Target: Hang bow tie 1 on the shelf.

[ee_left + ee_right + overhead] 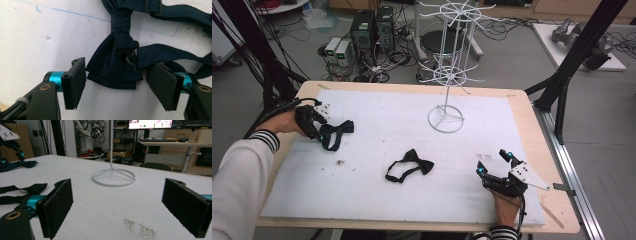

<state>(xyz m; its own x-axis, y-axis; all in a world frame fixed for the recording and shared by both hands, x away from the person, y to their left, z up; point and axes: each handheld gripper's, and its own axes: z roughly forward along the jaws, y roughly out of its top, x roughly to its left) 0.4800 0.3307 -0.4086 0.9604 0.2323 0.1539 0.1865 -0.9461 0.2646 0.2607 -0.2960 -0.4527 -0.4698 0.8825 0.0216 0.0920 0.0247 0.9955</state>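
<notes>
High view. White-covered wooden surface (377,200). Left hand-held gripper (314,126) at the left edge, set over one end of a dark navy fabric bow tie with strap (337,131), which lies flat near that edge. A second bow tie, black fabric with looped strap (410,165), lies flat near the middle of the surface, well apart from both grippers. White wire display stand with ring base (446,119) stands upright toward the far side. Right hand-held gripper (495,163) rests low near the front right edge, jaws spread wide, nothing between them.

Left gripper view. Left hand-held gripper (116,82), jaws partly open, one black pad on each side of the navy bow tie (112,67); one wing of the bow lies between them on the surface. The left pad stands at the fabric's edge; whether either pad presses cannot be told.

Right gripper view. Right hand-held gripper (117,207), jaws wide apart over bare surface. Ring base of the stand (113,178) ahead; black bow tie strap (22,191) just beside the left jaw.
</notes>
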